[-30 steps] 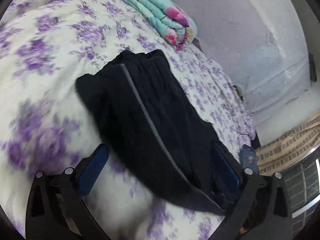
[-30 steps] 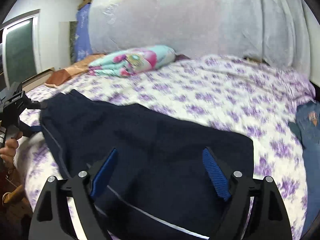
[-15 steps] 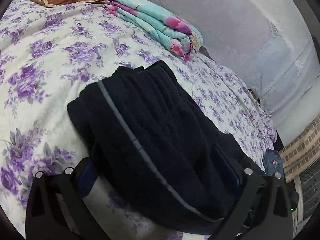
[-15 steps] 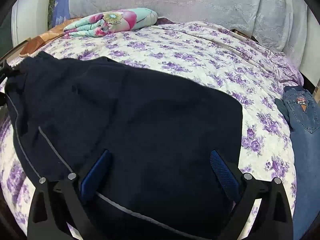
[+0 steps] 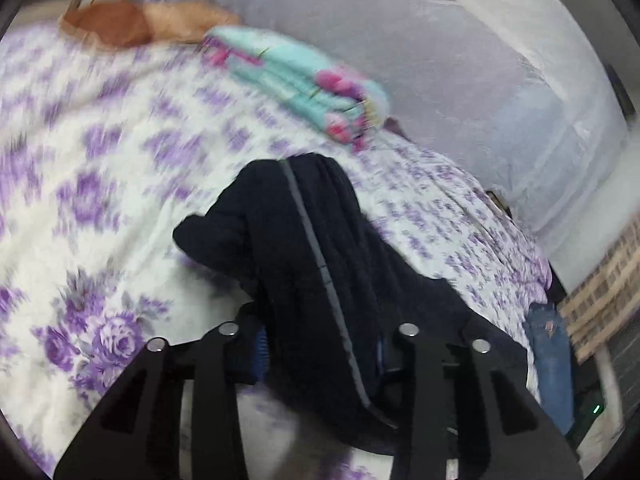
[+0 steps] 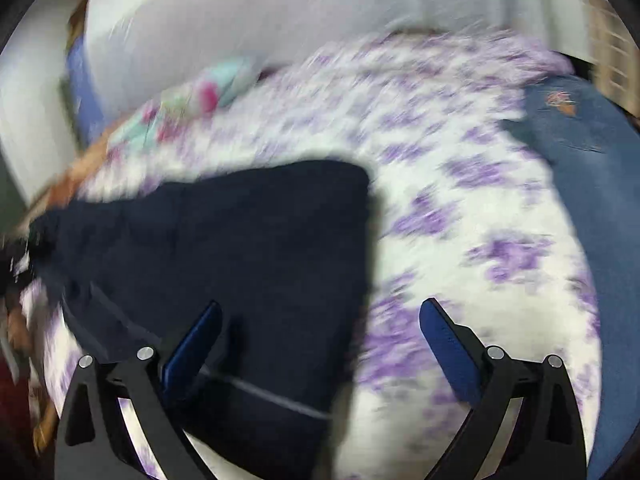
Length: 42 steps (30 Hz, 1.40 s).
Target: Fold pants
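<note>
Closing my left gripper (image 5: pixel 320 354) on the pants (image 5: pixel 316 264) near end; right gripper (image 6: pixel 320 344) spread, empty. Next I'd grab the right edge, then fold.

No text can be read anywhere. The jeans (image 6: pixel 592 168) at two o'clock carry a patch, perhaps a brand label, too blurred to read.

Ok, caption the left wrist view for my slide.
Left claw closing on dark pants on a flowered bed.

Purple-flowered bed (image 5: pixel 100 208), pale padded headboard (image 5: pixel 460 60)
</note>
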### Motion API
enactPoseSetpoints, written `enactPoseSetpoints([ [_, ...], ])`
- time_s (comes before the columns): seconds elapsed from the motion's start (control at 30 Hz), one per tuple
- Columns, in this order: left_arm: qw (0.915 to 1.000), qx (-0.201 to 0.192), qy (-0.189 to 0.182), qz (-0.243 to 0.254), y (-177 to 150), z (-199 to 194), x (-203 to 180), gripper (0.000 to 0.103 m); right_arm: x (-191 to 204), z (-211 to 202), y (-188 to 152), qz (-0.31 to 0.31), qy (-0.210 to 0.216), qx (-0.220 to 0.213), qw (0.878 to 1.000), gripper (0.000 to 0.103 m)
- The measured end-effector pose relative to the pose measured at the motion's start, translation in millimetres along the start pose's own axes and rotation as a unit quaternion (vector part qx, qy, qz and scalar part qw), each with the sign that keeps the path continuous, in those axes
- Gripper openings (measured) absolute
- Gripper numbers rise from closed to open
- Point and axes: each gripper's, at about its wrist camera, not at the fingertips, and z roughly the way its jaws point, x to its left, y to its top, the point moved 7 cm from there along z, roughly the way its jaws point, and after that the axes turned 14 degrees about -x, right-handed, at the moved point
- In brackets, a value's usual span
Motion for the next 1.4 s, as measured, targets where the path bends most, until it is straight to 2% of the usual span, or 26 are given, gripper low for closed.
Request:
enactPoseSetpoints([
  [0.03,0.9997,-0.007,-0.007,0.024,4,-7,-15,0.031,-4,1,-2,0.007,-0.004,0.007,1.0,0.1],
  [0.1,0.9977,-0.017,-0.023,0.062,9,-16,-44,0.029,-1,18,-13,-0.01,-0.01,0.062,0.998,0.1],
  [0.17,0.9923,-0.028,-0.046,0.112,12,-25,-84,0.028,10,18,-9,-0.028,0.004,0.053,0.998,0.1],
  [0.23,0.9828,-0.037,-0.075,0.165,8,-31,-129,0.028,14,15,-7,-0.023,0.025,0.044,0.998,0.1],
  [0.3,0.973,-0.036,-0.106,0.202,-1,-33,-167,0.027,2,10,2,0.025,0.03,0.021,0.999,0.1],
  [0.37,0.9597,-0.028,-0.144,0.24,-22,-33,-214,0.026,-16,3,4,0.089,0.036,-0.001,0.995,0.1],
  [0.4,0.9526,-0.022,-0.164,0.255,-35,-33,-236,0.026,-32,1,8,0.139,0.042,-0.016,0.989,0.1],
  [0.47,0.9388,-0.009,-0.198,0.282,-65,-33,-274,0.026,-50,-6,7,0.198,0.059,-0.038,0.978,0.099],
  [0.53,0.9236,0.006,-0.225,0.31,-102,-33,-306,0.026,-57,-12,10,0.221,0.068,-0.061,0.971,0.099],
  [0.63,0.9111,0.03,-0.245,0.33,-146,-23,-327,0.026,-55,-10,11,0.21,0.057,-0.062,0.974,0.099],
  [0.7,0.9116,0.048,-0.245,0.326,-162,-15,-325,0.026,-54,-7,11,0.208,0.055,-0.057,0.975,0.099],
  [0.77,0.9134,0.046,-0.244,0.323,-165,-15,-321,0.026,-55,-5,13,0.206,0.054,-0.056,0.975,0.099],
  [0.9,0.9224,0.026,-0.25,0.293,-135,-27,-308,0.024,-53,-9,9,0.2,0.05,-0.054,0.977,0.099],
  [1.0,0.9366,-0.011,-0.237,0.258,-94,-41,-283,0.024,-52,-10,7,0.193,0.045,-0.053,0.979,0.099],
  [1.1,0.9542,-0.039,-0.21,0.209,-52,-49,-248,0.024,-43,-17,13,0.163,0.033,-0.067,0.984,0.1],
  [1.17,0.9636,-0.054,-0.187,0.183,-29,-51,-219,0.024,-14,-25,31,0.089,0.025,-0.095,0.991,0.099],
  [1.23,0.9712,-0.061,-0.167,0.159,-12,-50,-195,0.024,25,-23,44,0.025,0.057,-0.089,0.994,0.098],
  [1.3,0.9766,-0.061,-0.157,0.134,-3,-50,-177,0.024,75,-9,50,-0.018,0.128,-0.047,0.99,0.088],
  [1.33,0.9789,-0.062,-0.154,0.119,1,-50,-168,0.024,100,3,50,-0.034,0.158,-0.019,0.987,0.071],
  [1.37,0.9803,-0.063,-0.152,0.109,2,-51,-160,0.024,117,14,50,-0.046,0.17,0.003,0.984,0.042],
  [1.4,0.9817,-0.063,-0.149,0.101,4,-51,-153,0.024,134,29,46,-0.061,0.179,0.03,0.981,0.026],
])
